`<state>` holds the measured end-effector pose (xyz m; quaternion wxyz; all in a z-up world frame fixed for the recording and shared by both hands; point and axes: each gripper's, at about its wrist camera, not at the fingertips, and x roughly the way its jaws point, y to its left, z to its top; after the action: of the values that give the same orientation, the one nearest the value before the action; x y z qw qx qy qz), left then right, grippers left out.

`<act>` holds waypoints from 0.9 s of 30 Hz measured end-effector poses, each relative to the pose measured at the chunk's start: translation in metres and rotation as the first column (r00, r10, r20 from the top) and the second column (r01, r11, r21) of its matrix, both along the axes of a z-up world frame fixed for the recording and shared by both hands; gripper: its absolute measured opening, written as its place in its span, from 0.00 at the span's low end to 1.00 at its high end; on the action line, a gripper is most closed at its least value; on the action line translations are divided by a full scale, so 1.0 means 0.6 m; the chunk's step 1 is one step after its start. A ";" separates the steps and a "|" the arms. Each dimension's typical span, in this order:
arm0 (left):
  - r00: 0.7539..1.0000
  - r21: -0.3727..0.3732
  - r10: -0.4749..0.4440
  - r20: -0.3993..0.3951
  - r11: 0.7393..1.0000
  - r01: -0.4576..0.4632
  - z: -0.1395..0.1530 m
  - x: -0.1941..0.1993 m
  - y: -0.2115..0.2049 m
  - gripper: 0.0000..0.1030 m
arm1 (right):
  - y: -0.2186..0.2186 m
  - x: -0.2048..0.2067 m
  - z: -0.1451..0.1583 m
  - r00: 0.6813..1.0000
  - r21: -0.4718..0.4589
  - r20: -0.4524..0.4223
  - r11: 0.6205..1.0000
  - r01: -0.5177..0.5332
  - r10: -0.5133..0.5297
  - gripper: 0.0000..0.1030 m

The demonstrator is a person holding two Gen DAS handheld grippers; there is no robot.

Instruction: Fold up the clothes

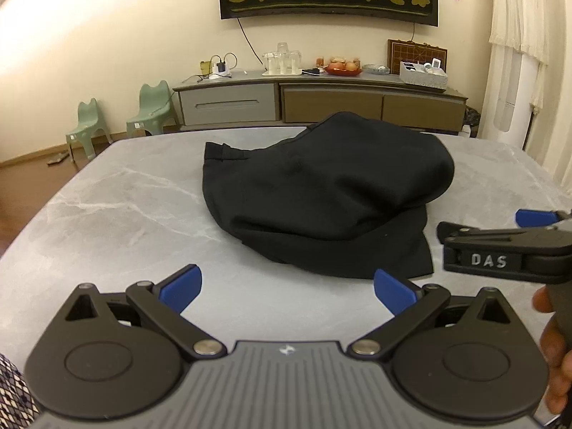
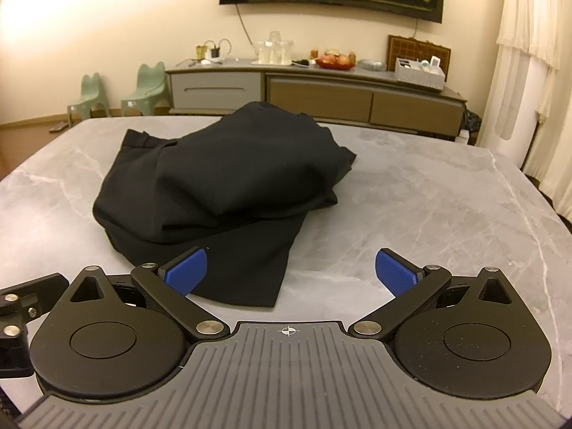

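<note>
A black garment [image 1: 321, 193] lies folded in a loose heap on the grey marble table [image 1: 118, 207]; its waistband corner sticks out at the left and a flat lower layer juts toward me. It also shows in the right wrist view [image 2: 221, 186]. My left gripper [image 1: 287, 291] is open and empty, just short of the garment's near edge. My right gripper [image 2: 291, 271] is open and empty; its left pad [image 2: 187, 271] is over the garment's near corner. The right gripper's side shows at the right of the left wrist view [image 1: 507, 246].
A low sideboard [image 1: 321, 100] with cups, fruit and boxes stands behind the table. Two small green chairs [image 1: 150, 111] are on the floor at the back left. A white curtain [image 1: 518, 53] hangs at the right. The table's bare top [image 2: 429, 207] spreads right of the garment.
</note>
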<state>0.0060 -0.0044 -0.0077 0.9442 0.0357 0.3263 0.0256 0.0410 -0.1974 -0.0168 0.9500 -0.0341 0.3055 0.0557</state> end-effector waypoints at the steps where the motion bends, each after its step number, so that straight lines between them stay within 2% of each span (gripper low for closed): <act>1: 1.000 0.006 -0.005 -0.004 1.000 0.005 -0.002 0.000 -0.001 1.00 | 0.000 -0.002 0.001 1.000 -0.001 0.001 1.000 0.000 0.000 0.99; 10: 0.998 0.074 -0.045 -0.035 0.996 0.047 -0.021 -0.003 -0.008 1.00 | -0.007 -0.007 0.004 1.000 0.003 0.021 1.000 -0.005 0.005 0.99; 15: 0.998 0.076 -0.058 -0.030 0.995 0.060 -0.021 -0.004 -0.003 1.00 | -0.011 -0.019 0.004 0.996 0.030 0.079 0.999 -0.034 0.032 0.99; 19: 0.997 0.065 -0.070 -0.027 0.995 0.072 -0.020 -0.006 0.002 1.00 | -0.005 -0.018 0.004 0.996 0.020 0.067 0.998 -0.057 0.056 0.99; 21: 0.997 0.053 -0.074 -0.022 0.996 0.075 -0.019 -0.005 0.006 0.90 | -0.002 -0.017 0.002 0.995 0.024 0.060 0.996 -0.081 0.080 0.98; 22: 0.997 0.046 -0.074 -0.023 0.996 0.075 -0.018 -0.004 0.007 0.69 | -0.001 -0.017 0.002 0.994 0.028 0.056 0.995 -0.096 0.094 0.89; 23: 0.997 0.039 -0.072 -0.030 0.997 0.073 -0.017 -0.001 0.010 0.45 | 0.000 -0.016 0.002 0.993 0.034 0.049 0.993 -0.113 0.112 0.66; 24: 0.997 0.030 -0.071 -0.034 0.997 0.072 -0.017 0.001 0.013 0.36 | 0.001 -0.015 0.002 0.992 0.037 0.037 0.991 -0.125 0.124 0.50; 25: 0.997 0.020 -0.072 -0.036 0.997 0.073 -0.017 0.003 0.016 0.20 | 0.002 -0.013 0.001 0.992 0.039 0.022 0.991 -0.129 0.128 0.23; 26: 0.997 0.009 -0.074 -0.038 0.997 0.074 -0.016 0.005 0.019 0.03 | 0.002 -0.010 -0.001 0.991 0.046 0.011 0.990 -0.134 0.133 0.09; 27: 0.996 0.000 -0.076 -0.037 0.997 0.076 -0.016 0.006 0.021 0.01 | 0.001 -0.009 -0.002 0.990 0.055 0.006 0.989 -0.141 0.140 0.07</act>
<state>0.0094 0.0082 -0.0171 0.9382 0.0493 0.3423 -0.0109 0.0356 -0.1965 -0.0180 0.9445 -0.0290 0.2998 0.1309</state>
